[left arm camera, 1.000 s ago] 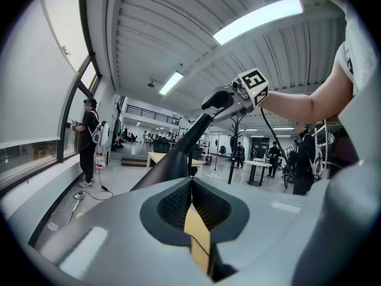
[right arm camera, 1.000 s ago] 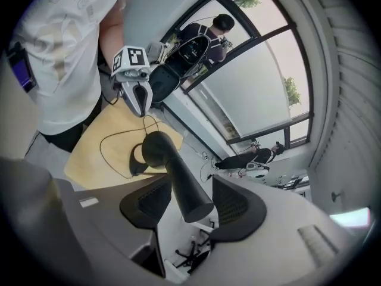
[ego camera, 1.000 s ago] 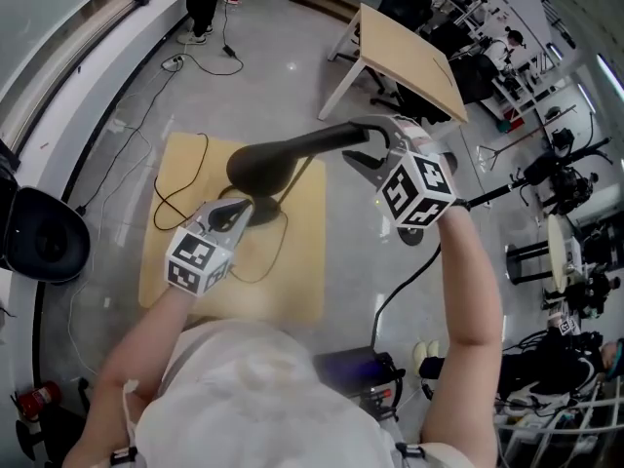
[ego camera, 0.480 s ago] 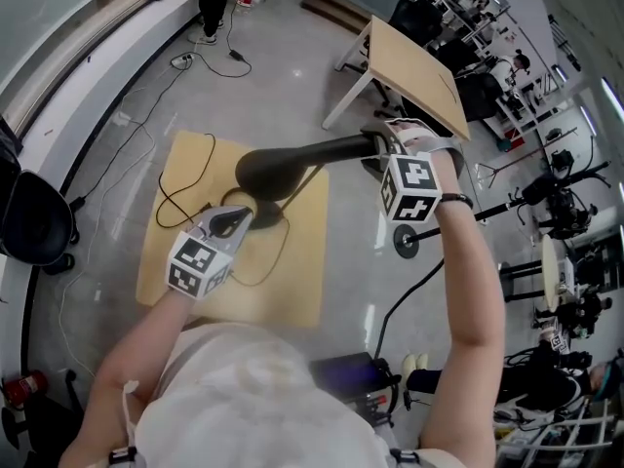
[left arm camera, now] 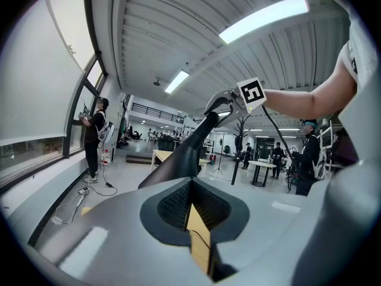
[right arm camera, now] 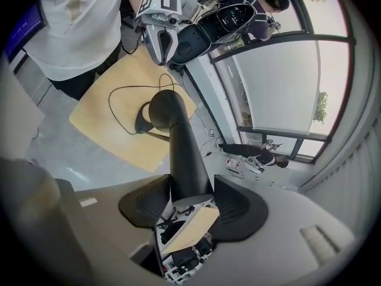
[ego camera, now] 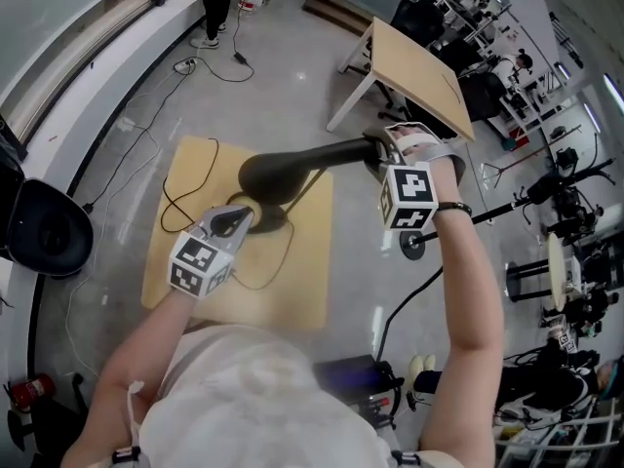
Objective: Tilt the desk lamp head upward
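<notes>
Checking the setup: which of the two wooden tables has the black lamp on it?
The nearer table, in the middle of the head view: the lamp's base sits on it. The other, white-legged table stands farther off.

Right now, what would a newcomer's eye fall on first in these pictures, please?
The long black lamp head slanting up over the small wooden table at the picture's middle. The right gripper, whose jaws have just been closing, clasps its raised end, while the left gripper, shut and empty, sits by the lamp's base.

Open lab hall — work tables [ego camera: 414, 61], tripods [ego camera: 548, 175], ceiling strip lights [left arm camera: 265, 18].
</notes>
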Demonstrator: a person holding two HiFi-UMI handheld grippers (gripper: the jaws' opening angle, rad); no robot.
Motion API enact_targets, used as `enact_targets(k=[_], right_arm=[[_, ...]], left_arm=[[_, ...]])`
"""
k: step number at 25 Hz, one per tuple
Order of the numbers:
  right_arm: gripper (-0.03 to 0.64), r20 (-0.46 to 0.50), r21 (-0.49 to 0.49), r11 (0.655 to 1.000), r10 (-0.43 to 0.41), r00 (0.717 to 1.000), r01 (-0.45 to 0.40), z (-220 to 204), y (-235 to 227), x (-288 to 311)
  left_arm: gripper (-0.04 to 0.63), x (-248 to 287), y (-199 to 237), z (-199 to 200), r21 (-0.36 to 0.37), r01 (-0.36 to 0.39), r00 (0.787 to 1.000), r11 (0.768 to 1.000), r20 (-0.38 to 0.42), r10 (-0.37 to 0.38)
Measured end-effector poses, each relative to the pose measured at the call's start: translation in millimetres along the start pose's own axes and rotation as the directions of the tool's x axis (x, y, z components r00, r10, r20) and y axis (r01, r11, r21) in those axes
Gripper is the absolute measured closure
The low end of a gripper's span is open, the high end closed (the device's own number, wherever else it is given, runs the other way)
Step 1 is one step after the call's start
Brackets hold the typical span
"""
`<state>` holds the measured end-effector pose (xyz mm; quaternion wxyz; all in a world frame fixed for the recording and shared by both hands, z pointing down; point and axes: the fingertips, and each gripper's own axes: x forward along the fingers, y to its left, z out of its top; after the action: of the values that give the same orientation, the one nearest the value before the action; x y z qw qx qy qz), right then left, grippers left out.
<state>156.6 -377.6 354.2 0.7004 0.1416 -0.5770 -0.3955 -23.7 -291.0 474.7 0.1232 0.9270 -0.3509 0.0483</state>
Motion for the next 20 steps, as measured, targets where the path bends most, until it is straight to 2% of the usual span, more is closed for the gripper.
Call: enact_targets(k=[13, 18, 20], right_arm=[[0.37, 0.024, 0.073, 0.996, -0.05, 0.998, 0.048, -0.5, 4.1, -3.1], [0.365, 0.042, 0.114, 0.991, -0.082, 0.996, 0.076, -1.4, 6.0, -2.7], [0.364, 0.044, 0.126, 0.988, -0.094, 0.995, 0.088, -2.0, 7.4, -4.2]], left_arm=[[0.592, 5.1, 16.8, -3.3, -0.016, -0.024, 0.999, 1.0, -0.03, 0.023], [0.541, 11.9, 34.9, -12.6, -0.034, -0.072, 0.995, 0.997, -0.068, 0.07], [0.521, 12.3, 44.0, -16.1, -0.065, -0.103, 0.992, 0.993, -0.075, 0.098]])
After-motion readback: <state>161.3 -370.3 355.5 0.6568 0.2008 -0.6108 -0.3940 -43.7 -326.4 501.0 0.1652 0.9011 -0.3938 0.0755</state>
